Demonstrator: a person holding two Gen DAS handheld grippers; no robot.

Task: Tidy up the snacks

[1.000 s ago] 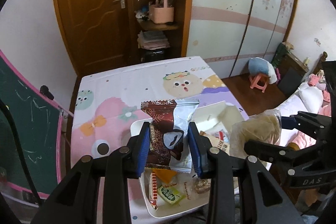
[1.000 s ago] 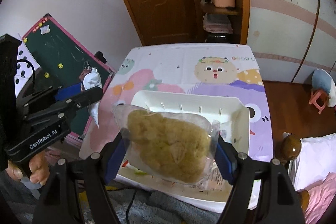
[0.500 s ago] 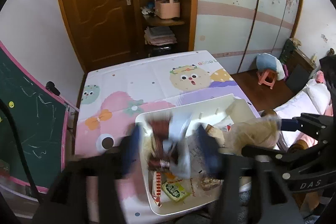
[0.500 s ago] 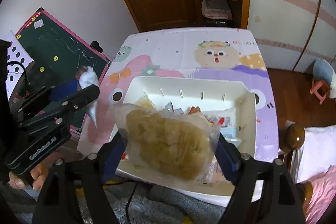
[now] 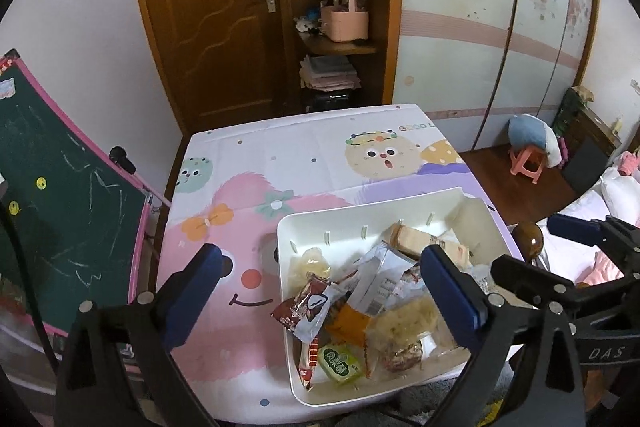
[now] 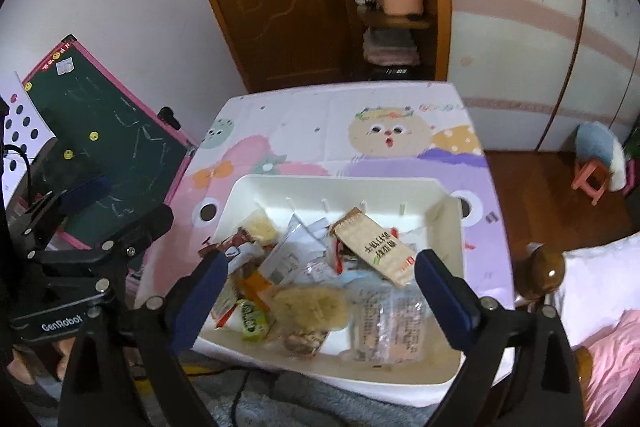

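A white bin (image 5: 360,213) stands on the table's near right part, filled with several snack packets. My left gripper (image 5: 320,267) hovers over its left end with jaws still opening and nothing between the pads. Below it a brown-and-white packet (image 5: 306,311) lies loose on the pile, near a green sachet (image 5: 340,363). My right gripper (image 6: 320,269) hangs above the bin (image 6: 340,181), its jaws also opening and empty. A clear bag of yellow crisps (image 6: 310,305) rests in the bin under it, next to a tan packet (image 6: 376,251).
A cartoon-printed cloth (image 5: 280,163) covers the table. A green chalkboard (image 5: 60,211) leans at the left. Behind stand a wooden door (image 5: 208,19) and shelves (image 5: 340,43). A bedpost knob (image 6: 544,273) and pillow (image 6: 600,267) lie right; a pink stool (image 5: 528,163) is on the floor.
Both grippers have opened wide. The brown packet has dropped from the left jaws into the bin. The clear bag of crisps has left the right jaws and now lies in the bin.
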